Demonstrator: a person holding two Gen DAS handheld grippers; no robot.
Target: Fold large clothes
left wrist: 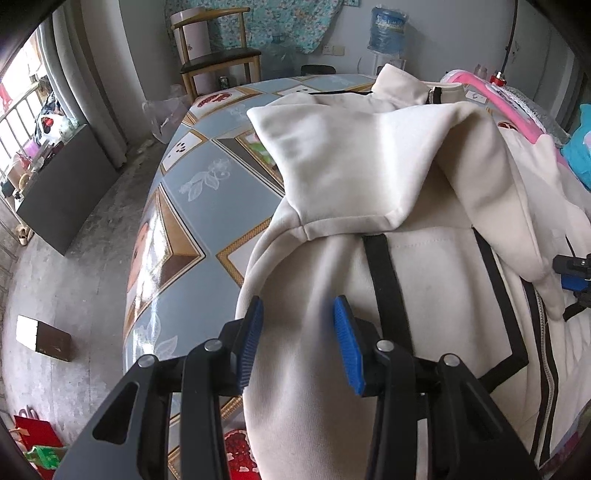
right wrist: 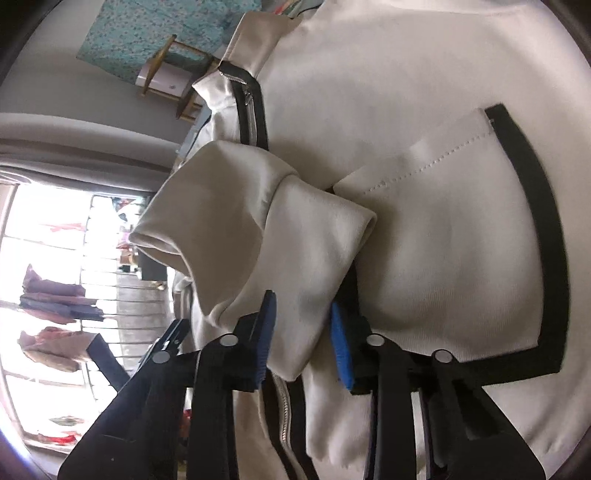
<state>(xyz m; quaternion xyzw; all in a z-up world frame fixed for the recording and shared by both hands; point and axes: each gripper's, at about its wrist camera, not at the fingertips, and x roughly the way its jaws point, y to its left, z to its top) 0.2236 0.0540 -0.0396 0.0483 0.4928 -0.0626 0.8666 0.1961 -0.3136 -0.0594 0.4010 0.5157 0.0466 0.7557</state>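
A cream jacket [left wrist: 424, 266] with black trim and a zip lies on the patterned table [left wrist: 207, 192]. One sleeve [left wrist: 369, 158] is folded across its body. My left gripper [left wrist: 299, 332] is shut on a raised fold of the jacket's near left side, with cloth filling the gap between its blue pads. In the right wrist view the sleeve's cuff end [right wrist: 295, 240] is bunched between the pads of my right gripper [right wrist: 301, 339], which is shut on it, beside the black-edged pocket [right wrist: 461, 240]. The right gripper [left wrist: 572, 269] also shows at the right edge of the left wrist view.
A wooden chair [left wrist: 218, 51] and a water bottle [left wrist: 386, 31] stand beyond the table's far edge. Pink [left wrist: 517, 110] and teal [left wrist: 580, 155] items lie at the table's right. A dark cabinet [left wrist: 66, 188] and a box [left wrist: 44, 338] stand on the floor to the left.
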